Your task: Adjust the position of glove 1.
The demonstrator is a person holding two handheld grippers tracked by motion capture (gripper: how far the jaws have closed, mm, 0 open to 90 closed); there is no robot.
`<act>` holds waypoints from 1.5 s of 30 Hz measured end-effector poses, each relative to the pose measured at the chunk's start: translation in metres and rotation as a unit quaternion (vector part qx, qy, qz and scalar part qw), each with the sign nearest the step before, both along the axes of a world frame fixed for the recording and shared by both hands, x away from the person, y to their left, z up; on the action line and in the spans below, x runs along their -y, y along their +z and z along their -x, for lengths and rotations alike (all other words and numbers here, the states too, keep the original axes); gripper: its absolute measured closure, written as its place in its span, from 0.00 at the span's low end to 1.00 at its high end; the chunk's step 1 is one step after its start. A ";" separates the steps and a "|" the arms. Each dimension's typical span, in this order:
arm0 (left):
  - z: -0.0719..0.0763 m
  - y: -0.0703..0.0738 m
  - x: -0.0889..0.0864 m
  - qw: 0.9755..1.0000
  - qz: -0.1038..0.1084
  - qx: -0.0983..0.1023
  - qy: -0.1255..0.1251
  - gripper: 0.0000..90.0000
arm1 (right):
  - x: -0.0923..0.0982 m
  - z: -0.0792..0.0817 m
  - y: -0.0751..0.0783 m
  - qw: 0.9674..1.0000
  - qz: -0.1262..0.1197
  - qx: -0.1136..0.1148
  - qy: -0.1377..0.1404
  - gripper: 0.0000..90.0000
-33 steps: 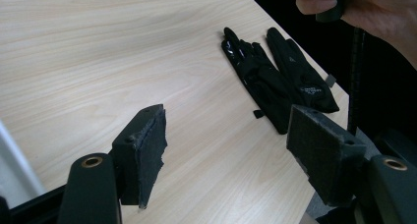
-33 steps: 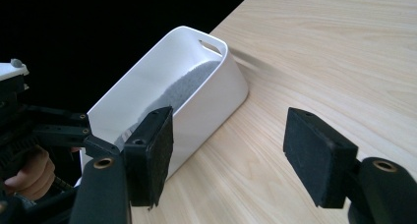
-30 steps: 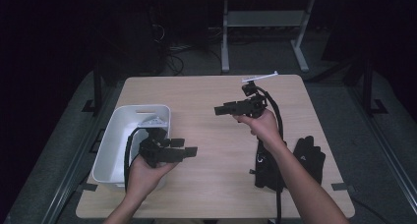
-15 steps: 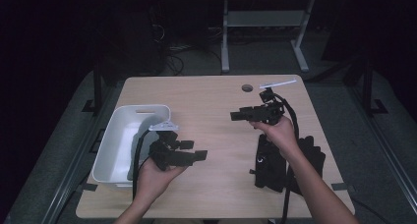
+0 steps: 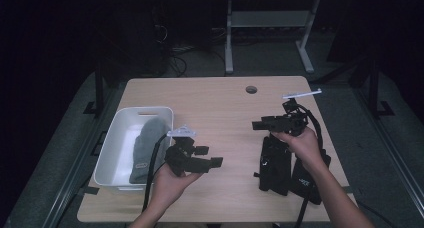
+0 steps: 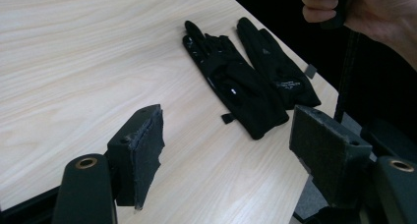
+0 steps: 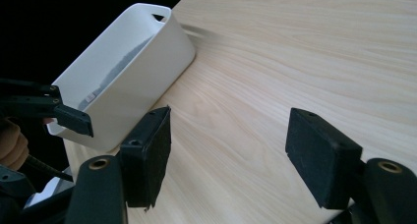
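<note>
On the table (image 5: 220, 103), the white bin (image 5: 114, 153) sits at the left edge, and I've got a grey glove (image 5: 145, 148) lying inside it. Right of the bin, near the table's right edge, two black gloves (image 5: 276, 164) lie flat side by side, touching. My left gripper (image 5: 212, 158) hovers just beside the bin, pointing at those gloves, jaws spread, nothing between them. My right gripper (image 5: 256, 124) hangs above the top of the black gloves, facing the bin, jaws spread too and holding nothing.
</note>
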State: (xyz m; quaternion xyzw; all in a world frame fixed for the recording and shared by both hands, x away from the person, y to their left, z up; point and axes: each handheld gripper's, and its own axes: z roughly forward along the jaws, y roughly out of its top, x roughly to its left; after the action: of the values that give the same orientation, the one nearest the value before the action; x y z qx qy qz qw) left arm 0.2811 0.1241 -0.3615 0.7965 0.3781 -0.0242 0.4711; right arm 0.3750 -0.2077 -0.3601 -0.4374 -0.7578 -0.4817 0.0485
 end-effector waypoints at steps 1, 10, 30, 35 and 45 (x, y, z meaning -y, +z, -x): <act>0.000 0.000 0.000 1.000 0.000 0.000 0.000 0.32 | 0.000 0.000 0.000 1.000 0.000 0.000 0.000 0.37; -0.001 -0.004 0.013 1.000 0.000 -0.003 -0.014 0.32 | 0.024 0.008 -0.008 1.000 0.001 -0.005 -0.015 0.37; -0.002 -0.015 0.037 0.999 0.002 -0.013 -0.038 0.32 | 0.071 0.031 -0.032 0.998 0.001 -0.019 -0.054 0.38; -0.002 -0.017 0.045 0.999 0.005 -0.016 -0.042 0.32 | 0.081 0.037 -0.038 0.998 0.001 -0.025 -0.065 0.38; 0.001 -0.028 0.064 0.998 0.002 -0.023 -0.061 0.31 | 0.106 0.053 -0.061 0.996 0.014 -0.031 -0.087 0.39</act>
State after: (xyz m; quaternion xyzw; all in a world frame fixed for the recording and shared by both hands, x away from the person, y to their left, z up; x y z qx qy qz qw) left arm 0.2803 0.0598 -0.3893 0.8162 0.3400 -0.0721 0.4615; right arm 0.3219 -0.3134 -0.4213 -0.5168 -0.7220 -0.4594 0.0240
